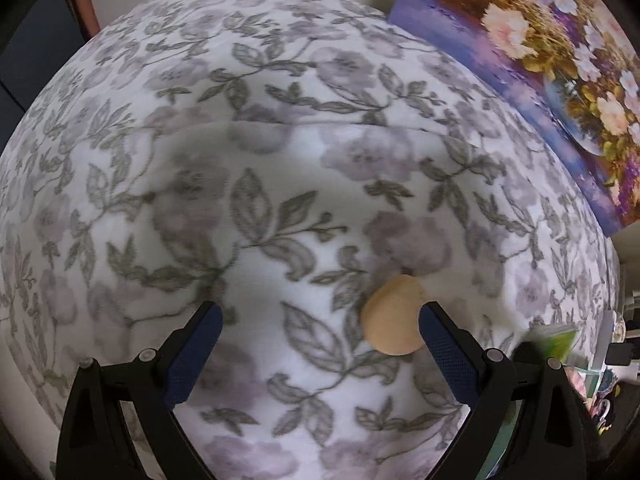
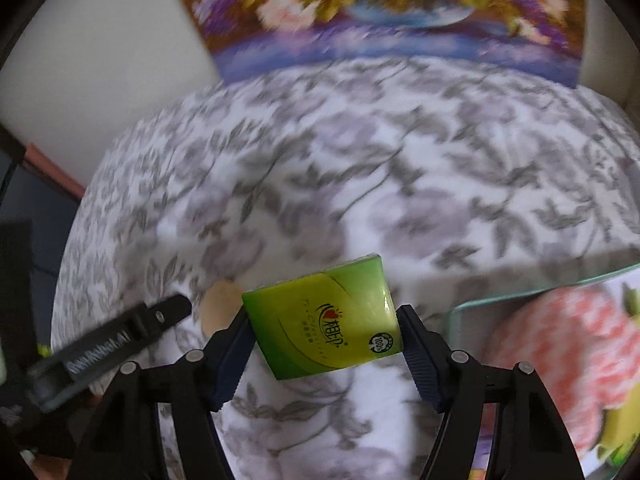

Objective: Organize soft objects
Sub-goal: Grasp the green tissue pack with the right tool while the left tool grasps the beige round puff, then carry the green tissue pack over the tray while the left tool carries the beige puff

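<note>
A round beige powder puff (image 1: 394,316) lies on the white blanket with grey leaf print (image 1: 260,168). My left gripper (image 1: 320,332) is open above the blanket, and the puff sits just inside its right finger (image 1: 444,344). My right gripper (image 2: 322,334) is shut on a green tissue pack (image 2: 324,320) and holds it above the blanket (image 2: 360,160). The puff (image 2: 218,308) shows partly behind the right gripper's left finger. The left gripper's finger (image 2: 120,336) reaches in from the left of the right wrist view.
A floral painting (image 1: 540,60) leans against the white wall behind the blanket; it also shows in the right wrist view (image 2: 380,12). A glass-edged surface with a pink flower print (image 2: 560,340) lies at the right. Clutter sits at the far right (image 1: 608,360).
</note>
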